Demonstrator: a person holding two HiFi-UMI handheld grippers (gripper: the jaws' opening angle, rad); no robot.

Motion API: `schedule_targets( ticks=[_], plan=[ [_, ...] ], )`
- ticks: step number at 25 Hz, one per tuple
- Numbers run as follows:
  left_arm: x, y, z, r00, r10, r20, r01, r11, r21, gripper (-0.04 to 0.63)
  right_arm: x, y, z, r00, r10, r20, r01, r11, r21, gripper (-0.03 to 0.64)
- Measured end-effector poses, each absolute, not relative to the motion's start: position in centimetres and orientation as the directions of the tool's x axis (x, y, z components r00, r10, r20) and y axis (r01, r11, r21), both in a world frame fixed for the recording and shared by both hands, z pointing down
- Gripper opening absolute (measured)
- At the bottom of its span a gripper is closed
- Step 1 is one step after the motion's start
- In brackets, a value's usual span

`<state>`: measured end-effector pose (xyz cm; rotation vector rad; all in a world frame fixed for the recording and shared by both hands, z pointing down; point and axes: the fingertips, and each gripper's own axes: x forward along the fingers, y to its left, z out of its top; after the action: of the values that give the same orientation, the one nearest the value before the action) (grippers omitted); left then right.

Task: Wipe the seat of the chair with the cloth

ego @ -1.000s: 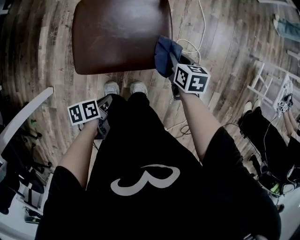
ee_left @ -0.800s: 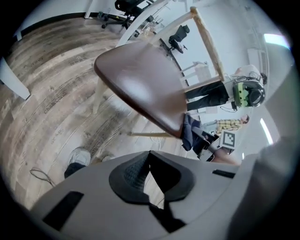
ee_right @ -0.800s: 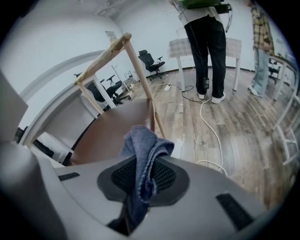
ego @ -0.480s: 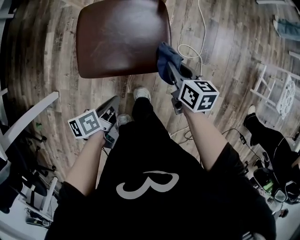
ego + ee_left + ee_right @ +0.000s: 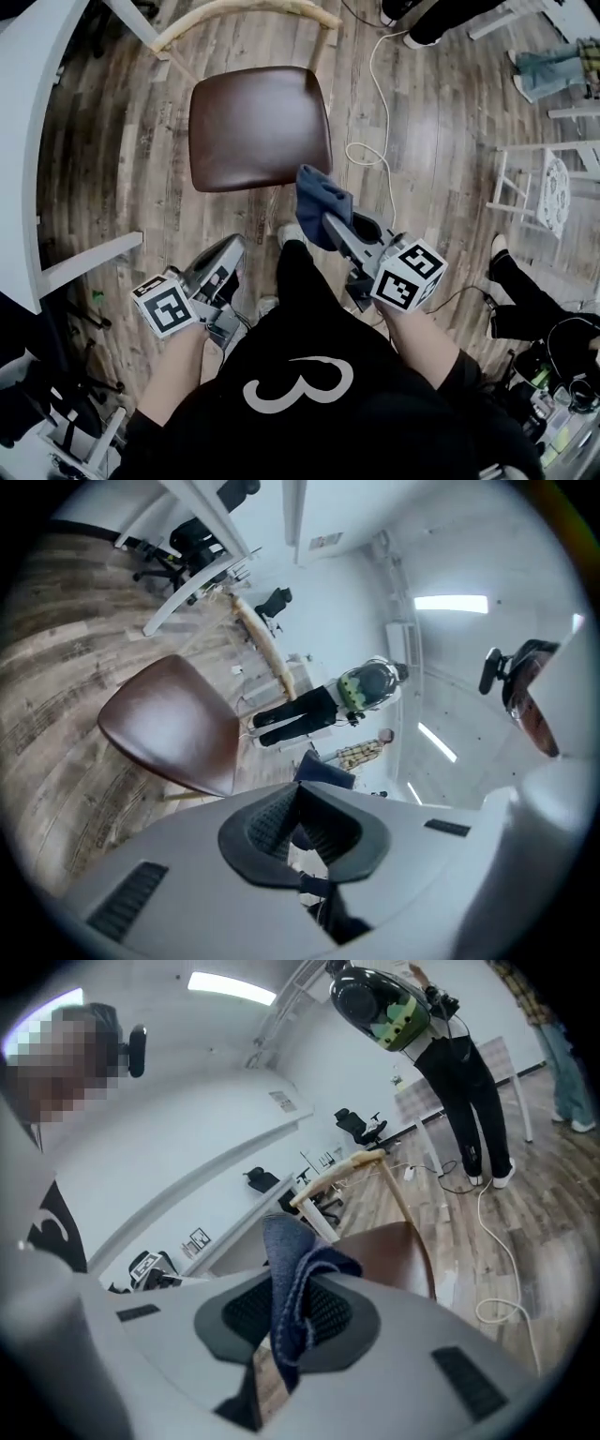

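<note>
The chair's brown seat (image 5: 261,127) stands on the wood floor ahead of me, with its pale curved back rail (image 5: 244,14) on the far side. My right gripper (image 5: 330,225) is shut on a dark blue cloth (image 5: 322,204), held in the air just off the seat's near right corner. In the right gripper view the cloth (image 5: 295,1279) stands bunched between the pads, with the seat (image 5: 394,1255) beyond it. My left gripper (image 5: 232,248) hangs lower left, near my legs, shut and holding nothing. Its own view shows the seat (image 5: 173,728) at the left.
A white cable (image 5: 375,141) loops over the floor right of the chair. A white table (image 5: 37,141) runs along the left. A white stool (image 5: 544,187) and a seated person's legs (image 5: 525,291) are at the right. Another person (image 5: 309,710) stands beyond the chair.
The cloth has come off the seat's right edge and both grippers have drawn back toward my body. The chair now sits farther away in the head view.
</note>
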<state>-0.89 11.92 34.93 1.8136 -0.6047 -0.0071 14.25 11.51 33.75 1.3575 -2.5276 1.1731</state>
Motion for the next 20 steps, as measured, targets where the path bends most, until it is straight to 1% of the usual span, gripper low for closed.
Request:
schedule_targets(
  ticks=[3, 7, 9, 12, 16, 20],
  plan=[
    [-2.7, 13.8, 28.3, 0.867, -0.441, 0.231, -0.390, -0.315, 0.865, 0.012, 12.6, 15.5, 28.5, -0.639, -0.698, 0.324, -0.710, 0.372, -0.598, 0.055],
    [-5.0, 15.8, 19.4, 0.883, -0.458, 0.102, -0.345, -0.489, 0.801, 0.012, 10.3, 18.6, 21.3, -0.653, -0.713, 0.257, -0.726, 0.491, -0.481, 0.055],
    [-6.4, 17.5, 15.6, 0.888, -0.455, 0.068, -0.348, -0.568, 0.745, 0.012, 9.0, 20.4, 17.8, -0.666, -0.709, 0.231, -0.719, 0.529, -0.451, 0.055],
    [-8.3, 20.6, 10.7, 0.888, -0.457, 0.041, -0.366, -0.652, 0.664, 0.012, 7.3, 23.6, 12.9, -0.681, -0.707, 0.191, -0.707, 0.567, -0.422, 0.055],
    [-9.6, 25.0, 5.4, 0.896, -0.441, 0.042, -0.394, -0.750, 0.531, 0.012, 4.7, 28.1, 7.3, -0.709, -0.691, 0.139, -0.683, 0.626, -0.376, 0.055],
    [-9.8, 28.4, 1.6, 0.906, -0.423, 0.028, -0.390, -0.806, 0.445, 0.012, 2.3, 31.4, 3.6, -0.733, -0.672, 0.106, -0.661, 0.666, -0.347, 0.055]
  ],
)
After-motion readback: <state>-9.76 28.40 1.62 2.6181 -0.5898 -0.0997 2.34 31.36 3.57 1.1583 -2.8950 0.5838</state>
